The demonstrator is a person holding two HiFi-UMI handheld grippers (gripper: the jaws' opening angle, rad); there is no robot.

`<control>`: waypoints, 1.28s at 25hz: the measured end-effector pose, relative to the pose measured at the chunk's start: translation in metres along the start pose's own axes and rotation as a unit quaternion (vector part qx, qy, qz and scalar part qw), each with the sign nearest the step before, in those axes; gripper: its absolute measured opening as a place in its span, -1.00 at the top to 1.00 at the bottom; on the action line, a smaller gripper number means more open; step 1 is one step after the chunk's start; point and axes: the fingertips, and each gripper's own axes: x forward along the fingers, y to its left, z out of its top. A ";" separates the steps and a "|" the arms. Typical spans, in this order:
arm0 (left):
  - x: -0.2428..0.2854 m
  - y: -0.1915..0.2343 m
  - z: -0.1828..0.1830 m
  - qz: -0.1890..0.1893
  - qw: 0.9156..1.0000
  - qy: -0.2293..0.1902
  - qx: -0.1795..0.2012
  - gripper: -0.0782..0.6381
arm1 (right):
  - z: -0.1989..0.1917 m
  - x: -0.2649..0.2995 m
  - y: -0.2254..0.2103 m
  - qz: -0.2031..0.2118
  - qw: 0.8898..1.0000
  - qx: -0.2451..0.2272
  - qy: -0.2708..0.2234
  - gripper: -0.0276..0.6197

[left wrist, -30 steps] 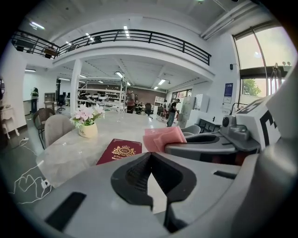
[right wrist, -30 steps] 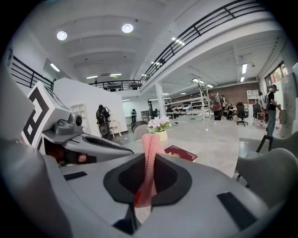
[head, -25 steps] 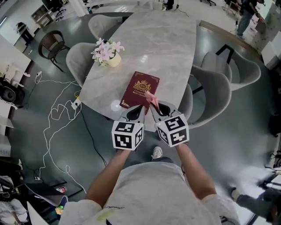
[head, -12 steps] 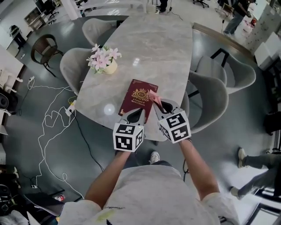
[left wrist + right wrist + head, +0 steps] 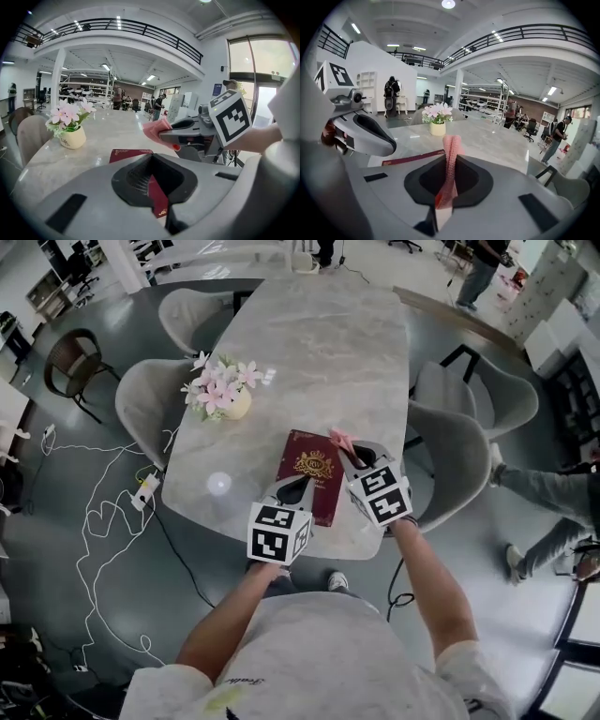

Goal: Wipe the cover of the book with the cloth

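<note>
Left claw (image 5: 295, 489) is shut on the near edge of the book (image 5: 314, 470), a strip of the dark red cover showing between its jaws, so it seems to steady the book for the wipe. The book lies flat near the desk (image 5: 309, 343) edge closest to the person. Its long axis runs away from the person with a slight tilt, and its gilt cover faces up and is bare. At the book's far right corner is the right claw (image 5: 353, 454), its jaws clamped on the pink cloth (image 5: 338, 438). The cloth stands up out of them and, by the left gripper view, is held in the air above the book rather than touching it. The cover therefore lies to the cloth's left and below it. The wipe probably calls for the right claw, the only one carrying cloth, to drop onto that corner and sweep left and back along the book's length.
</note>
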 end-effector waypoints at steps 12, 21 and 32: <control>0.023 0.050 0.013 -0.055 0.998 0.014 0.009 0.76 | -0.020 0.067 -0.010 -0.026 0.994 -0.050 0.096 0.86; 0.024 0.062 0.003 -0.098 0.995 0.029 0.020 0.76 | -0.046 0.089 0.009 -0.035 0.988 -0.029 0.148 0.86; 0.015 0.066 -0.010 -0.106 0.993 0.039 0.016 0.76 | -0.051 0.085 0.025 -0.034 0.987 -0.020 0.154 0.86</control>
